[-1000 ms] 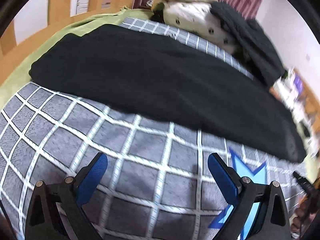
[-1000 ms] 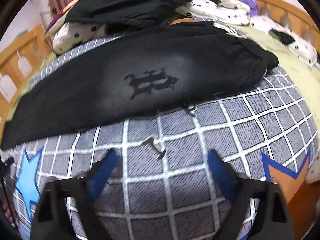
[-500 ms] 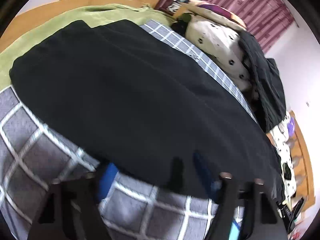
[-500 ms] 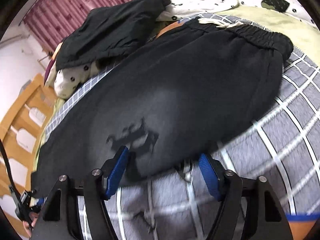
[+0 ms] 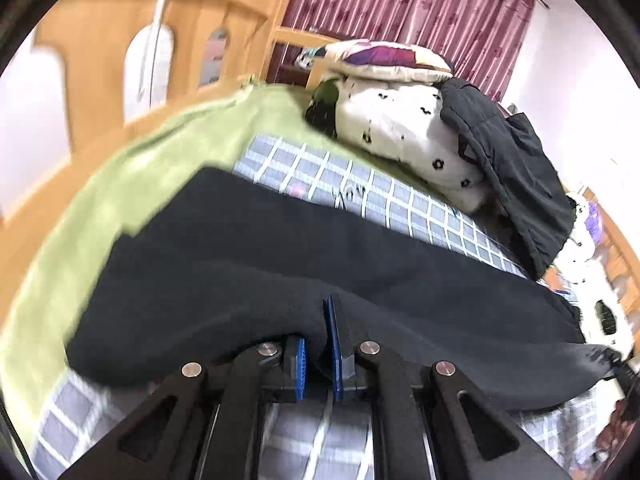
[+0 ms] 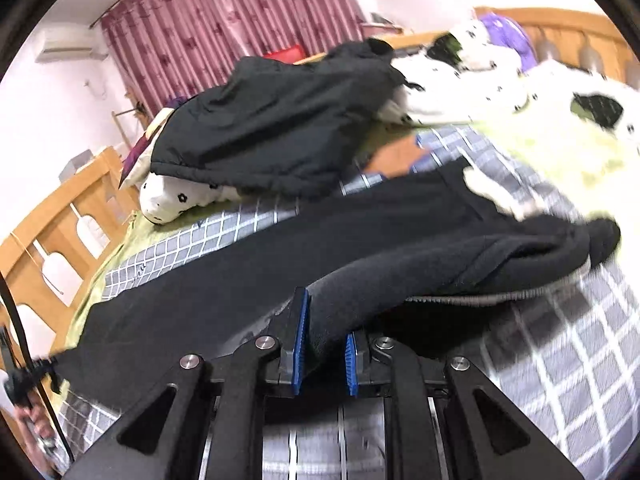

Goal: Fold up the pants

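Observation:
Black pants (image 5: pixel 304 256) lie lengthwise across a grey checked bedspread (image 5: pixel 360 196). My left gripper (image 5: pixel 318 344) is shut on the near edge of the pants, and the cloth bunches up between its blue pads. In the right wrist view the pants (image 6: pixel 400 232) show their waistband with a white drawstring (image 6: pixel 492 192) at the right. My right gripper (image 6: pixel 325 344) is shut on a thick fold of the near edge and lifts it off the bedspread (image 6: pixel 560 352).
A black jacket (image 6: pixel 280 120) lies over white spotted bedding (image 5: pixel 404 128) at the back of the bed. A green sheet (image 5: pixel 132 184) and a wooden bed rail (image 5: pixel 120 52) lie to the left. Maroon curtains (image 6: pixel 224 28) hang behind.
Both grippers moved forward to the near edge of the pants and closed on it. The edge is now lifted off the bedspread.

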Available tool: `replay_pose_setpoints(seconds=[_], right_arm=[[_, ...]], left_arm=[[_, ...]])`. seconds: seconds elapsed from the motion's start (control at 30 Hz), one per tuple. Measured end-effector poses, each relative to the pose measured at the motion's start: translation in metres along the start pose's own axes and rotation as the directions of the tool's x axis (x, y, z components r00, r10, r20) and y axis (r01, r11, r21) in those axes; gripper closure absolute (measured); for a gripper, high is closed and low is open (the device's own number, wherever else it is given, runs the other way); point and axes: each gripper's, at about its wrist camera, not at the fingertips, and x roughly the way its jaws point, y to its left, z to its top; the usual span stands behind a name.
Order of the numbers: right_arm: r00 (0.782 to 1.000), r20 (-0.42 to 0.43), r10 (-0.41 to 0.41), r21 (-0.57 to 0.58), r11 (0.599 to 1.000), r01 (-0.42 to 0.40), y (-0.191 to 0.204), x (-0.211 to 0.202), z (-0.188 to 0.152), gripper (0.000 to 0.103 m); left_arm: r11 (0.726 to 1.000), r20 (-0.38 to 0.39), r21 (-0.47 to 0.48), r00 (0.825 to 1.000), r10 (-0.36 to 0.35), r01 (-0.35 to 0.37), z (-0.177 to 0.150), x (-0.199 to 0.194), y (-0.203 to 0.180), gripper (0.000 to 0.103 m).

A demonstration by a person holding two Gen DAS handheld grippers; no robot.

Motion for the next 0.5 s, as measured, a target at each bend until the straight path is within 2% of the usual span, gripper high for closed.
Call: replay_pose_setpoints(seconds=[0.17,0.27,0.47,0.5], right_arm=[[1.0,0.02,-0.008,-0.076,0.997,0.009,0.012,0.031,0.032,0.087],[1.0,0.012,-0.028,-0.113,0.993,0.03,0.019,0.066,0.052,0.087],[0.994,-0.073,-0.08,-0.085,0.994,0.074,0.016,0.157,0.075,0.086],[0.992,-0.092,-0.091,-0.075,0.994,0.084,0.014,0.172,0.076,0.08]], left_arm=[[0.993,0.041,0.096,0.997,0.069,-0.072,0.037,0.046,-0.029,0.093],[0.986,0.038,0.125,0.994,0.103,-0.107,0.05,0.079,-0.039,0.093],[0.982,-0.042,0.106,0.986,0.161,-0.156,0.063,0.141,-0.043,0.09],[0.982,-0.052,0.096,0.985,0.167,-0.161,0.063,0.146,-0.041,0.09]])
